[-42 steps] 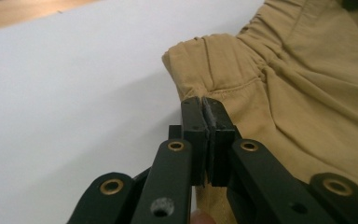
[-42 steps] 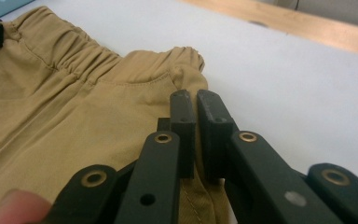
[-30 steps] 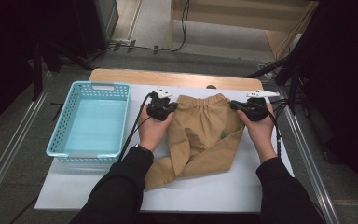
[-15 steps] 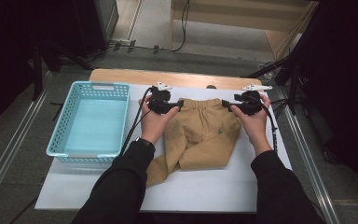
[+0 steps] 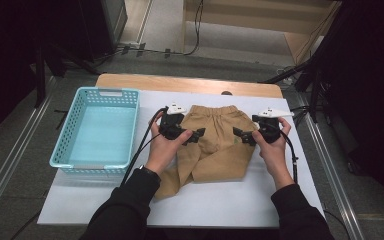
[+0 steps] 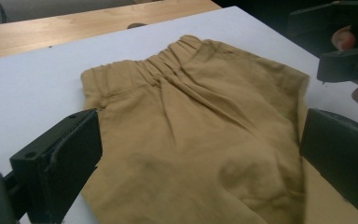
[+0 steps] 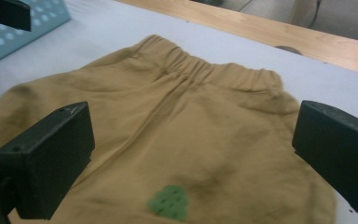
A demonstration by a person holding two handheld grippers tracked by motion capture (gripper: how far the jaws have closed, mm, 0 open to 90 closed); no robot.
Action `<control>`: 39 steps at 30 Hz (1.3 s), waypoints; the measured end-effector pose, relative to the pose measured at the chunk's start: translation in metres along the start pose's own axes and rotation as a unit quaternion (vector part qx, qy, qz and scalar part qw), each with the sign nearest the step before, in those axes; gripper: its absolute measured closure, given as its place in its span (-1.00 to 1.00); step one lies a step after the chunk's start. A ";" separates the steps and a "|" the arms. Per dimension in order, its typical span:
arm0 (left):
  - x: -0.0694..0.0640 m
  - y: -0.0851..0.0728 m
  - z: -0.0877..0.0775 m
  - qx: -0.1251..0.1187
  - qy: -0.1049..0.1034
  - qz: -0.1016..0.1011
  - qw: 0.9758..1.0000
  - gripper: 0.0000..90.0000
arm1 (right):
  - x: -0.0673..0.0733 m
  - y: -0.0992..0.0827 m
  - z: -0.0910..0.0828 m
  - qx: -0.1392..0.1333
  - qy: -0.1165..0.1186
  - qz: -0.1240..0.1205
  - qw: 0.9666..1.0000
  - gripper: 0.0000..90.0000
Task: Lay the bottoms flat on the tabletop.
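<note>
Tan pants [image 5: 215,150] lie flat on the white sheet [image 5: 240,200], their elastic waistband at the far end and a green patch [image 7: 170,201] on the fabric. My left gripper [image 5: 196,136] hovers over the pants' left side and my right gripper [image 5: 240,135] over the right side, their tips pointing inward. Both pairs of jaws have just been opening and now stand wide. In the left gripper view the left gripper [image 6: 198,163] has the pants [image 6: 191,116] under its gap, untouched by the pads. The right gripper [image 7: 191,158] likewise frames the pants [image 7: 191,107] without pinching them.
A light blue plastic basket [image 5: 102,93] stands empty on the sheet left of the pants. A wooden table edge [image 5: 190,84] runs behind the sheet. Bare white sheet lies in front of the pants. The right gripper [image 6: 349,46] shows at the top right of the left gripper view.
Both grippers were shut at the waistband corners and pushed away from me. They have since opened, let go and drawn back toward me alongside the pants.
</note>
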State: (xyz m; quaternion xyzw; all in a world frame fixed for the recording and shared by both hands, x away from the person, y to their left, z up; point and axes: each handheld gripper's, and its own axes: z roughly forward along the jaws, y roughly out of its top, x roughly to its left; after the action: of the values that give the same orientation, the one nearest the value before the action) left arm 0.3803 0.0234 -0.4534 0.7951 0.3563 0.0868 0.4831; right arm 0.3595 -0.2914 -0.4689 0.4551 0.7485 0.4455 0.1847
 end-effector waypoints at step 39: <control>-0.046 -0.113 -0.086 -0.005 -0.028 0.032 0.999 -1.00 | 0.108 -0.062 -0.015 0.024 0.057 -0.052 0.997 -0.94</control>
State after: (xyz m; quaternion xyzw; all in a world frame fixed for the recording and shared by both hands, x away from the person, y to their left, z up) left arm 0.2504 0.0859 -0.4926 0.8057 0.3170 0.0815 0.4938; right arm 0.2611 -0.2192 -0.4991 0.3938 0.7912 0.4420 0.1537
